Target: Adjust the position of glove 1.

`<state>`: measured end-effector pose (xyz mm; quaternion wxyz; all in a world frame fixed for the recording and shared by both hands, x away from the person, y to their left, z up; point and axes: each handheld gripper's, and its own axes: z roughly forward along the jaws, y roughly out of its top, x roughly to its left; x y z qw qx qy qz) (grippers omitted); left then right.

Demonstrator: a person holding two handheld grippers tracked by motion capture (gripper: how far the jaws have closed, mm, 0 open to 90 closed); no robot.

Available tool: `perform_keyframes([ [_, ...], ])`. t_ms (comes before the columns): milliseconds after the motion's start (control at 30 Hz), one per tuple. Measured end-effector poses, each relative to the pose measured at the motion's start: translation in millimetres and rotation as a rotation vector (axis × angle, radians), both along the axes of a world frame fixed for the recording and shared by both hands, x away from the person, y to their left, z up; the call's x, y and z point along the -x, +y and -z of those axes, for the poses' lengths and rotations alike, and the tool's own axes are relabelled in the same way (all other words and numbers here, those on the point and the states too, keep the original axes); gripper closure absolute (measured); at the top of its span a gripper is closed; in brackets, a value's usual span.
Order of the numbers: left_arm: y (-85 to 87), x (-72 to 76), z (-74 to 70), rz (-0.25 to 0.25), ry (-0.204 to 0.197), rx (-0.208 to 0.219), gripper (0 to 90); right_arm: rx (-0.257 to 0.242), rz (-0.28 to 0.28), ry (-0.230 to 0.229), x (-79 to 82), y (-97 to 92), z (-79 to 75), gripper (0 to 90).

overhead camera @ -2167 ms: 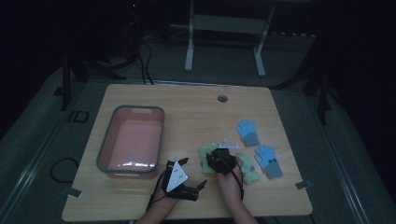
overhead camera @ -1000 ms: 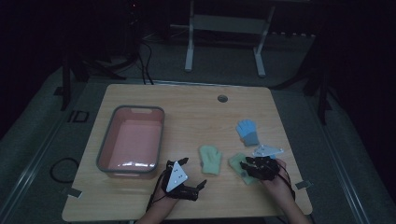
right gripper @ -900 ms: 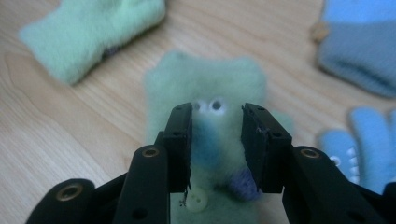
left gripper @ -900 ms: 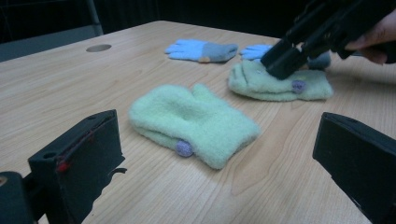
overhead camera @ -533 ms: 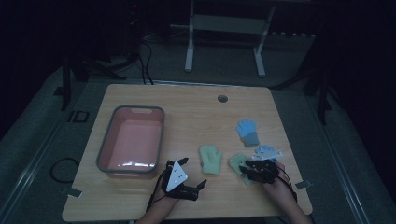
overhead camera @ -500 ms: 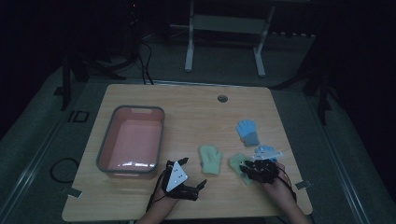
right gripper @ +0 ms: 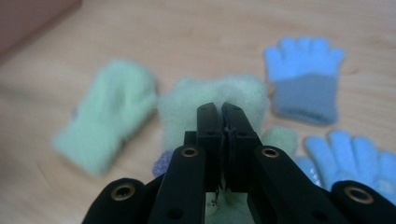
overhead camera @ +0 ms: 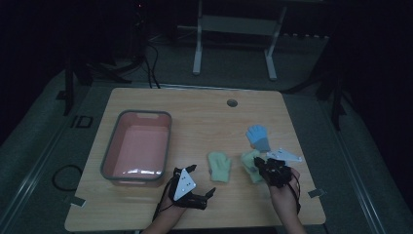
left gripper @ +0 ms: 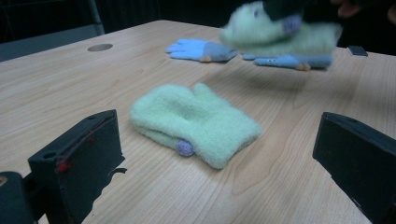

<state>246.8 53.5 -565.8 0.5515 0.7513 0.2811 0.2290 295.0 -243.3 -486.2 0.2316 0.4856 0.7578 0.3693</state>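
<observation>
On the near right of the table (overhead camera: 204,105), seen from the high view, the right gripper (overhead camera: 260,165) has just been closing its jaws, and the fabric of a green mitten (overhead camera: 250,164) is now pinched between them. A second ago that gripper stood over the mitten with wider jaws; now the mitten's near edge is gathered up under it. A grasp is judged to be made, so a carry, probably toward the pink tub (overhead camera: 137,146) at the left, can follow. A second green mitten (overhead camera: 219,166) lies flat between the hands, and a blue glove (overhead camera: 258,137) lies just beyond. The left gripper (overhead camera: 202,187) is held low near the front edge, unmoved, jaws spread wide and empty.

From the left gripper view, the flat mitten (left gripper: 196,122) is seen ahead of the wide jaws, apart from them, while the grasped mitten (left gripper: 275,32) is blurred and clear of the wood, above a further blue glove (left gripper: 289,60).

From the right gripper view, the jaws are pressed together on the mitten's cuff (right gripper: 215,100).

Pale wood is shown throughout, with a cable hole (overhead camera: 232,103) near the far edge; the room beyond is dark, with a white stand (overhead camera: 234,34) on grey flooring
</observation>
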Motion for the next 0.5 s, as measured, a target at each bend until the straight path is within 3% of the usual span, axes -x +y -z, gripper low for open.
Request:
perform_keyframes([
  [167,0.2,0.0,0.0,0.001,0.000,0.000,1.5,-0.058,0.142,-0.003,-0.3,7.1,-9.3,86.8],
  [367,0.3,0.2,-0.1,0.002,-0.003,-0.003,1.5,-0.053,0.222,0.034,-6.4,16.6,11.9,86.9],
  [500,0.6,0.1,0.0,-0.002,-0.001,0.001,1.5,-0.082,0.264,0.053,-13.3,18.8,26.9,86.7],
])
